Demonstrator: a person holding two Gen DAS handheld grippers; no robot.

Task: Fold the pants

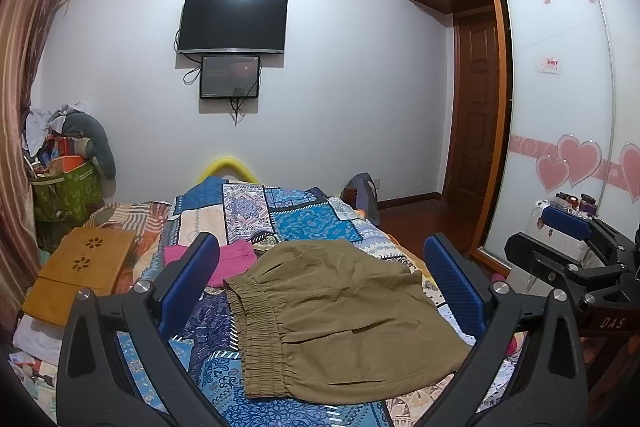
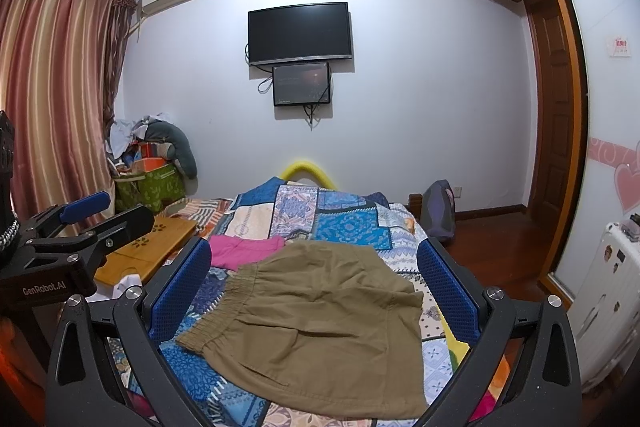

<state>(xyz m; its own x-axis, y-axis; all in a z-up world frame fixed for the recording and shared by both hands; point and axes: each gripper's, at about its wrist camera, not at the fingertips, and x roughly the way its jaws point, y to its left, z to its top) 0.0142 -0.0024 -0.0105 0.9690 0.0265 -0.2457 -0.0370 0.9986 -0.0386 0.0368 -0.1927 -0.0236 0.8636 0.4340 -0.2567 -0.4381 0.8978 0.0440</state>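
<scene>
Left wrist view first: the left gripper [image 1: 320,291] hangs above the near end of the bed [image 1: 280,215], its blue-padded fingers [image 1: 192,279] spread wide with nothing between them but air. Right under that gap lie the pants [image 1: 340,319], olive-brown, spread fairly flat on the patchwork blanket [image 1: 304,219], the gathered elastic waistband [image 1: 256,331] turned toward the bed's left edge and the near end. The cloth looks doubled over, though how many layers there are I cannot tell. Off at the right side of this view, the right gripper [image 1: 568,223] shows up level with it, also spread apart and holding nothing.

Over to the right wrist view: the right gripper [image 2: 316,291] hovers over the same spot, jaws wide open, empty, and the pants [image 2: 320,323] fill the space below it, clear of both pads. The left gripper [image 2: 86,203] pokes in at the left side, well off the fabric.

Moving further up the bed, a pink garment [image 2: 244,249] sits just beyond the pants, its near edge touching or tucked under them. A wooden lap tray [image 1: 80,275] rests along the bed's left edge. At the far end a yellow arch [image 2: 308,173] peeks over the blanket. Beyond that, on the far wall, a dark television [image 2: 300,33] hangs with a smaller screen [image 2: 302,85] directly below it.
</scene>
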